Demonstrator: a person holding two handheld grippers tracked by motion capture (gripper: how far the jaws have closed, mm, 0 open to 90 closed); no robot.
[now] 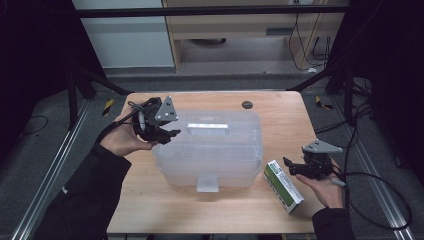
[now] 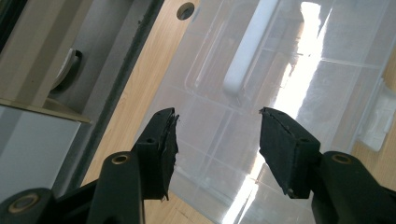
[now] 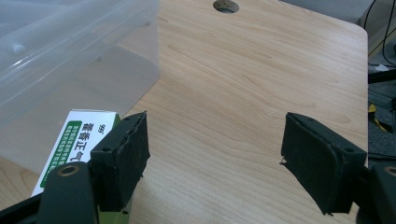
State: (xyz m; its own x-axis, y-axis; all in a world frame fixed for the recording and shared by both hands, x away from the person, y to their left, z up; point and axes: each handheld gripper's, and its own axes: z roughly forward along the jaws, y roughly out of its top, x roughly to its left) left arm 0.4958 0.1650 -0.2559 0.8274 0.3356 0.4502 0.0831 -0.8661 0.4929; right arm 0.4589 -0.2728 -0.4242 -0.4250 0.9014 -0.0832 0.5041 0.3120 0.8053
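A clear plastic storage box (image 1: 210, 150) with its lid on sits in the middle of the wooden table (image 1: 280, 110), a pale handle (image 1: 207, 128) running across the top of the lid and a latch tab (image 1: 206, 182) on its lower edge in the high view. The left gripper (image 1: 167, 134) hovers at the box's upper-left corner, left of centre in that frame, held in a hand (image 1: 122, 140) coming from a dark sleeve. In the left gripper view its jaws stand wide apart with nothing between them (just the shiny lid beyond, glare streaking across it), and the handle (image 2: 247, 51) shows above the jaw tips.

Over at the lower right of the high view, the right gripper (image 1: 292, 167) rests in an upturned palm, just beside a green-and-white carton (image 1: 283, 186) that lies flat on the table near the box's lower-right corner. The right gripper view shows these jaws spread wide too, gripping nothing; the carton (image 3: 74, 140) with its printed characters sits partly behind the jaw at the lower left of that frame, bare wood fills the gap, and the box wall (image 3: 70, 60) takes up the upper left.

A round cable hole (image 1: 247, 105) marks the table's far edge.
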